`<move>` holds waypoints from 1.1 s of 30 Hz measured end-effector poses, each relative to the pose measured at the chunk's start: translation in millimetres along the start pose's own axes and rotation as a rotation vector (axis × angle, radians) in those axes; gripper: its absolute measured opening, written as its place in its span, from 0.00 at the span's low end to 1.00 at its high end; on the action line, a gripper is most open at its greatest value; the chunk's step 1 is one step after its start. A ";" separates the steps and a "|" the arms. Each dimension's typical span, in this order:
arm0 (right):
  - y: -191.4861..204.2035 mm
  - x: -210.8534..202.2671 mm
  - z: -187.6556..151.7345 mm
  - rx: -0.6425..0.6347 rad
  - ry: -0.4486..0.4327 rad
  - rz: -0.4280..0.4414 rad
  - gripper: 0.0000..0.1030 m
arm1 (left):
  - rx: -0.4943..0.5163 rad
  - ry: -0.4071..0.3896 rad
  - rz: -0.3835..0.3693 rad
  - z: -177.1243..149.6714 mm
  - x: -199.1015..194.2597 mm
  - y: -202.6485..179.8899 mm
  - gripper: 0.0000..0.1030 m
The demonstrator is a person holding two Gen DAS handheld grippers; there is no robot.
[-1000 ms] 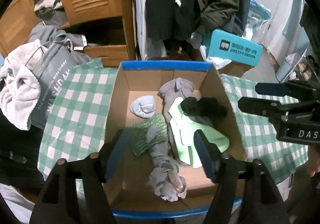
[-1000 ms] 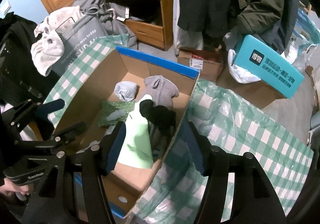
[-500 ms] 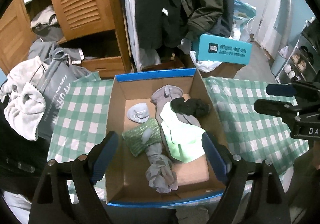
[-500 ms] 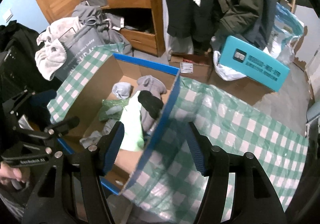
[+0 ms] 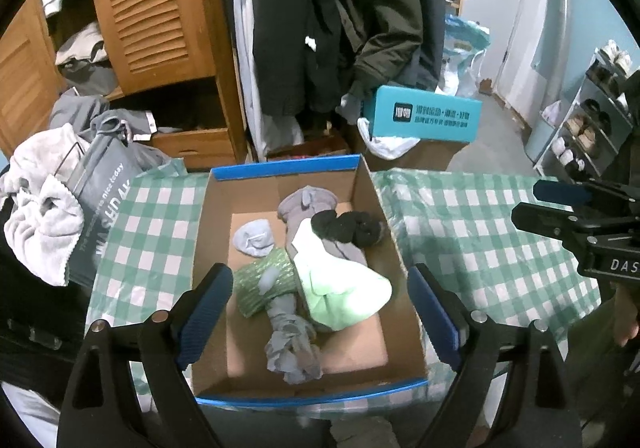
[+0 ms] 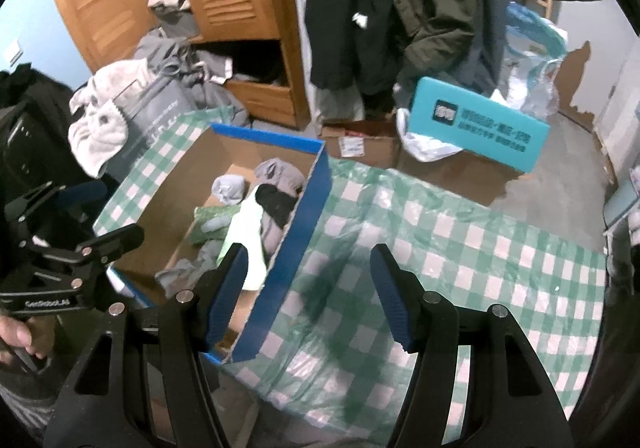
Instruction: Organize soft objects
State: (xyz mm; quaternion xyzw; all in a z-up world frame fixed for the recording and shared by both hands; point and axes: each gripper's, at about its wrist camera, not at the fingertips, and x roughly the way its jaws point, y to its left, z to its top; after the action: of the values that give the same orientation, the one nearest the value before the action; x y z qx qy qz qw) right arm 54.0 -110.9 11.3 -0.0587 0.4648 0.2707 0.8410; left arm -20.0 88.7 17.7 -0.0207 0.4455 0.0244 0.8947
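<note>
A cardboard box with a blue rim sits on a green checked tablecloth. It holds a pale green cloth, a black sock, a grey sock, a light blue sock, a green textured cloth and a twisted grey cloth. My left gripper is open and empty, above the box's near end. My right gripper is open and empty, above the box's right wall and the cloth beside it.
A grey bag with a white towel stands left of the table. Behind are a wooden wardrobe, hanging dark coats, a teal box and a shoe rack at the right.
Both grippers have pulled back and up from the box. The left one has opened wider. The right one has shifted right, over the box's wall and the tablecloth.
</note>
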 end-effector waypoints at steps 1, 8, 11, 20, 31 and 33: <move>-2.4 -1.1 -0.4 0.005 -0.004 -0.003 0.61 | -0.007 -0.006 -0.002 0.4 -0.9 -0.6 0.88; -11.6 -3.1 -4.5 0.006 -0.010 -0.021 0.61 | -0.042 -0.022 -0.028 2.1 -5.1 -3.0 0.88; -12.9 -3.1 -5.2 0.012 -0.009 -0.012 0.61 | -0.039 -0.026 -0.023 3.1 -5.6 -5.0 0.88; -15.9 -5.9 -6.9 0.025 -0.011 0.012 0.61 | -0.016 -0.008 -0.040 3.1 0.0 -12.8 0.88; -18.5 -4.8 -6.8 0.026 -0.006 0.008 0.61 | -0.005 -0.005 -0.044 2.1 0.8 -17.5 0.88; -18.9 -4.8 -7.2 0.025 -0.006 0.008 0.61 | -0.011 0.001 -0.048 2.0 1.7 -16.8 0.88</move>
State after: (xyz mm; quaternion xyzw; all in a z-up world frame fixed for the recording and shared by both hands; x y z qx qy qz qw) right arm 56.2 -131.4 8.3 -0.0454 0.4657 0.2684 0.8420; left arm -16.4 72.2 17.9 -0.0364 0.4452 0.0056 0.8947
